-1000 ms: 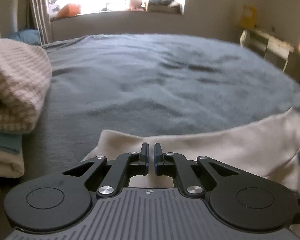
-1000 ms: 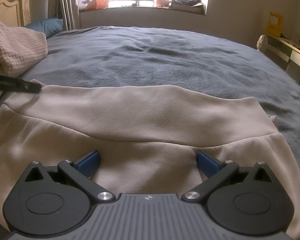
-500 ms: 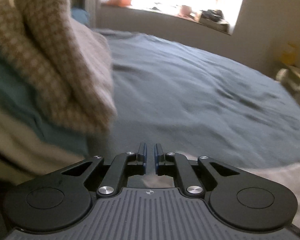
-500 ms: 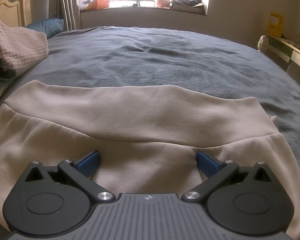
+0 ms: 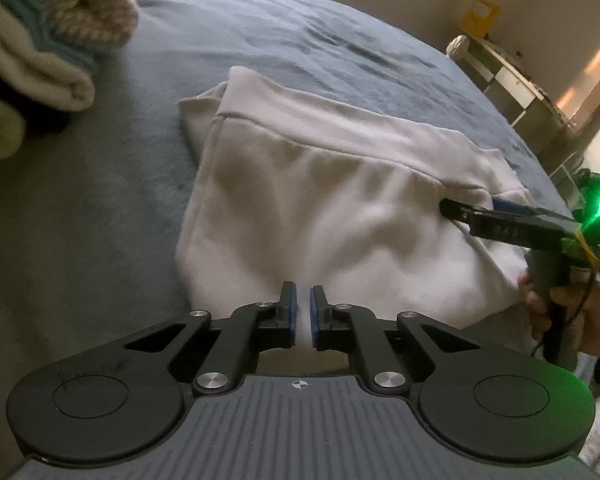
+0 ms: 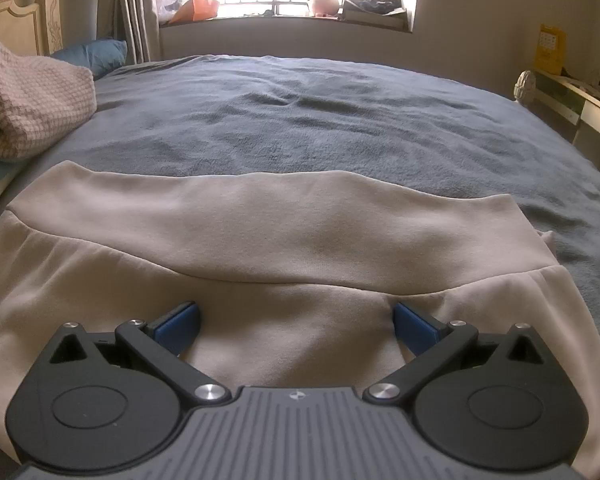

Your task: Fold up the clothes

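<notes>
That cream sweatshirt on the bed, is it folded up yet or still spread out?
Partly folded. The cream sweatshirt lies flat on the grey blanket, no sleeves showing, and a layer of fabric pokes out beneath its ribbed band.

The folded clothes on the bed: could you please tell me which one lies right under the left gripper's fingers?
The cream garment, spread apart on the grey blanket; the checked, teal and white pieces are stacked away to the left.
</notes>
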A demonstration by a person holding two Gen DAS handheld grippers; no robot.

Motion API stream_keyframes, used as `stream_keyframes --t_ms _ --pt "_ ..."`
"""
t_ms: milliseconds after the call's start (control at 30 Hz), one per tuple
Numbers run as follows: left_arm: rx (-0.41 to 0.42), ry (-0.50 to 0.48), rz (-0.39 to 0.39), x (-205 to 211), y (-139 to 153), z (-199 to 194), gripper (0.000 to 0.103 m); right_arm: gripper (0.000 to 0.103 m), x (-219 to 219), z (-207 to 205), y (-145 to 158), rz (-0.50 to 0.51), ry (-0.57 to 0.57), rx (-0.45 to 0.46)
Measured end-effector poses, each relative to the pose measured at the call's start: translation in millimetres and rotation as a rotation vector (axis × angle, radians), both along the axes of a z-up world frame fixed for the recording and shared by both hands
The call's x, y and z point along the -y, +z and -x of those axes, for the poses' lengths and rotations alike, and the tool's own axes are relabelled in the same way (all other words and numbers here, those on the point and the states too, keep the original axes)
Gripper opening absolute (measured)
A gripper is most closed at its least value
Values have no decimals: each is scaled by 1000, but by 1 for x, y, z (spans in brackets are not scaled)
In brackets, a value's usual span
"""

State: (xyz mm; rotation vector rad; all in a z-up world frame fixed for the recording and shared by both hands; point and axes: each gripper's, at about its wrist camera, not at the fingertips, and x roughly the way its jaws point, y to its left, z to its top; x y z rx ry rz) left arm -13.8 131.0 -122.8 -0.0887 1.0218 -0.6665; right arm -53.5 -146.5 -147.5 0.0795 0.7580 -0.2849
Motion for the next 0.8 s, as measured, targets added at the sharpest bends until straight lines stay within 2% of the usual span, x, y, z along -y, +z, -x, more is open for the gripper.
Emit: stream_keyframes --t_ms 100,300,400,533,633,733,800 --pt "13 6 -60 -8 0 3 9 103 0 0 0 -1 0 1" --pt "39 -15 -108 -22 4 13 9 103 0 0 0 1 -2 3" --pt "33 -9 -110 -26 3 13 10 103 0 0 0 0 -2 3" --pt "-17 41 -113 -34 7 6 13 103 1 0 1 0 -2 2" --pt "31 33 -143 -35 20 4 13 103 1 0 1 1 -2 3" --pt "78 43 -104 -32 37 1 13 103 -1 0 1 2 -3 3" --pt "105 15 -58 -20 43 -1 13 103 -1 0 1 3 -4 3"
